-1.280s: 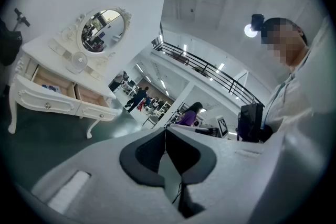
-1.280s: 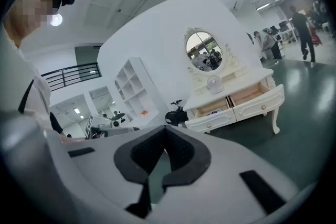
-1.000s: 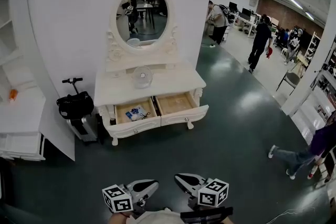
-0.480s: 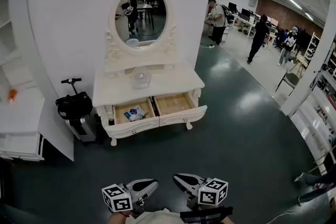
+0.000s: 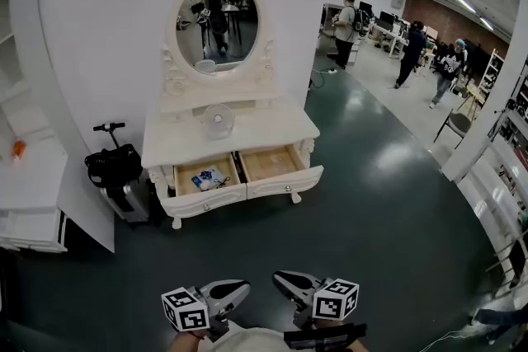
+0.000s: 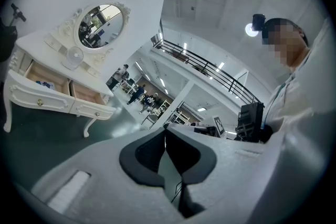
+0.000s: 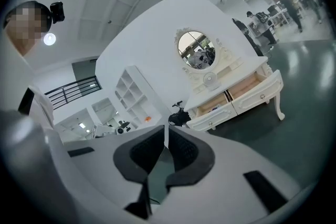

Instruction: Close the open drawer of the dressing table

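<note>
Dark green floor [image 5: 355, 202] lies wide between me and the white desk [image 5: 247, 128] under its oval mirror [image 5: 217, 16]. The desk stands against the wall and has slid slightly leftward in the head view over the last second without drawing noticeably nearer. Both of its drawers remain pulled out, the drawer with small items [image 5: 206, 200] and the bare drawer [image 5: 285, 184] beside it, so I judge the closing not yet begun and the approach barely started. My left tongs [image 6: 165, 134] and right tongs [image 7: 165, 134] are closed on nothing, held low and well apart from the desk.
</note>
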{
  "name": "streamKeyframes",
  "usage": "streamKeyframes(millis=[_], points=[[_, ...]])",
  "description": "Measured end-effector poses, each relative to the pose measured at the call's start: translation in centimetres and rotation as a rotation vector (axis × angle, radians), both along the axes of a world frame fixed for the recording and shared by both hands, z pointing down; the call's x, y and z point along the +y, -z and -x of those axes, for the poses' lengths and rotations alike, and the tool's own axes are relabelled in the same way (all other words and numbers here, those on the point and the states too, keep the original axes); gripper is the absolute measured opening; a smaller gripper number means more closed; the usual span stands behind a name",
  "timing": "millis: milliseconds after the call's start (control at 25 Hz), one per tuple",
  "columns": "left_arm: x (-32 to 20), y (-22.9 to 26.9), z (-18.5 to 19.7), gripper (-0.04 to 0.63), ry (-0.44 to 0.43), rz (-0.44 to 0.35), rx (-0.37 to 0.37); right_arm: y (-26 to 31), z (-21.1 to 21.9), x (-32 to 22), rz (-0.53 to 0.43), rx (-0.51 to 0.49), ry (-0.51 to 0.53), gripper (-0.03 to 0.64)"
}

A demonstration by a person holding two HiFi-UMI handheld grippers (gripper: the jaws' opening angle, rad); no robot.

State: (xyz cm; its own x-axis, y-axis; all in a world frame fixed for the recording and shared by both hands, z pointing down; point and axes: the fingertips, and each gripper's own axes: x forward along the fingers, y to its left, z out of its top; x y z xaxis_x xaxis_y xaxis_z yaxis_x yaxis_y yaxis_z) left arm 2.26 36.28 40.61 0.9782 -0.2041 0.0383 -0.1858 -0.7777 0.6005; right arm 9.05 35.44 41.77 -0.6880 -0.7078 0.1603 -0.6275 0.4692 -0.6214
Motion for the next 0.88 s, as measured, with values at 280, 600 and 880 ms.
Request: streamKeyframes(millis=[280,600,880], points=[[-1.5,-0.8,-0.6,0.011,-0.003,0.013,-0.011,-0.4,-1.3,-1.8,0.015,-0.057,-0.024,0.018],[-8.5,-1.4,-2.3,0.011,-0.03,-0.002,0.009,-0.9,-3.9,-7.7,0.023,-0.069,-0.087,0.018],[-17.5,-0.8,-2.5,0.011,-0.063,-0.011,0.016,-0.9,-4.9,-15.8,0.04,-0.1,-0.145,0.018]])
